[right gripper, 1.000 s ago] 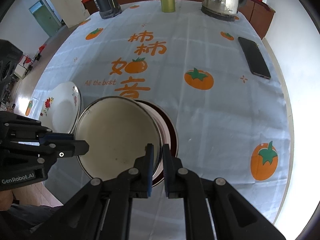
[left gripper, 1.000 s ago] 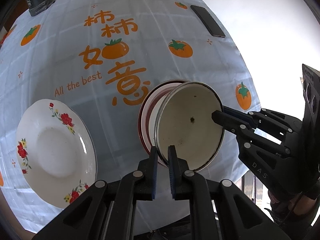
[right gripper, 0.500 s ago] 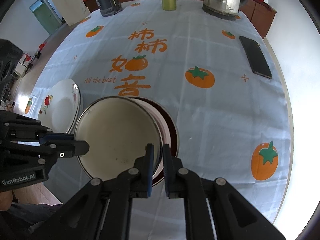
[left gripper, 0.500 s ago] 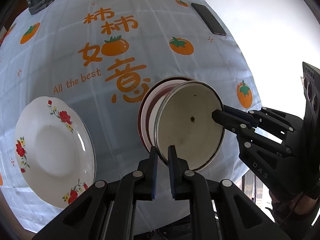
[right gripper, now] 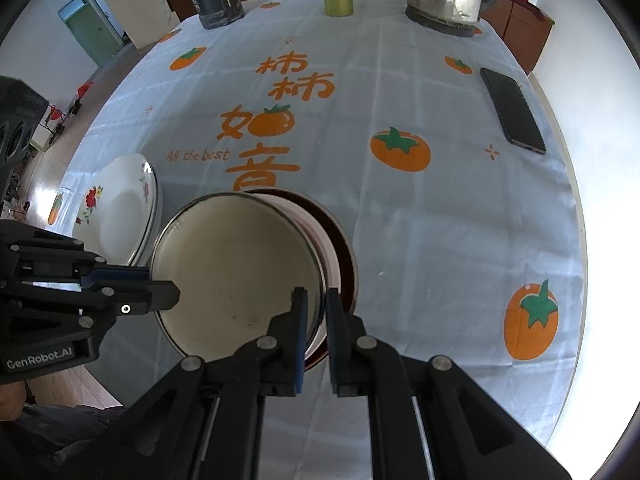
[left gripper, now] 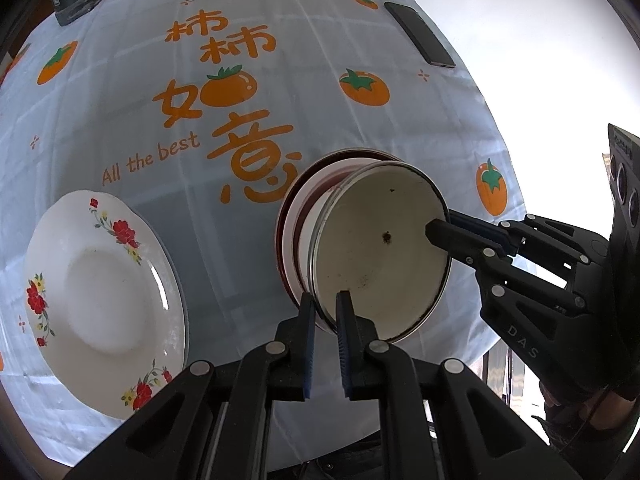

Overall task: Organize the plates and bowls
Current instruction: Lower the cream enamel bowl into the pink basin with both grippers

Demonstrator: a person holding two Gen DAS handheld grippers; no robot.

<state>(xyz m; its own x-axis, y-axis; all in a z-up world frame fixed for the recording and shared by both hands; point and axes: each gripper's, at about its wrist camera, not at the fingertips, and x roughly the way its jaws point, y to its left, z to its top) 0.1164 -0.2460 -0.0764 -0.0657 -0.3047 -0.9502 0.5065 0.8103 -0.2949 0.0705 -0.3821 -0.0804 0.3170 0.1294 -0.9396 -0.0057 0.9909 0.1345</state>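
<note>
- The round table's persimmon-print tablecloth [right gripper: 420, 220] carries everything; the dishes sit at its near edge, the floral plate [left gripper: 100, 300] at near left, well apart from the stack at near centre.
- The red-rimmed plate [left gripper: 296, 208] lies flat on the cloth directly under the enamel bowl [left gripper: 380, 252]. The bowl overlaps it, offset toward the near side, its far wall over the plate's well. Whether its base already rests on the plate I cannot tell.
- The move ahead, as I judge it, turns on that offset: the bowl needs to go slightly farther in to centre on the plate.
- Both grippers are equally near, holding the bowl on opposite sides of its rim.
- The left gripper [left gripper: 322, 316] is closed almost fully, pinching the thin rim on the bowl's left side.
- The right gripper [right gripper: 316, 312] is likewise clamped on the rim's right side, one finger inside, one outside.
</note>
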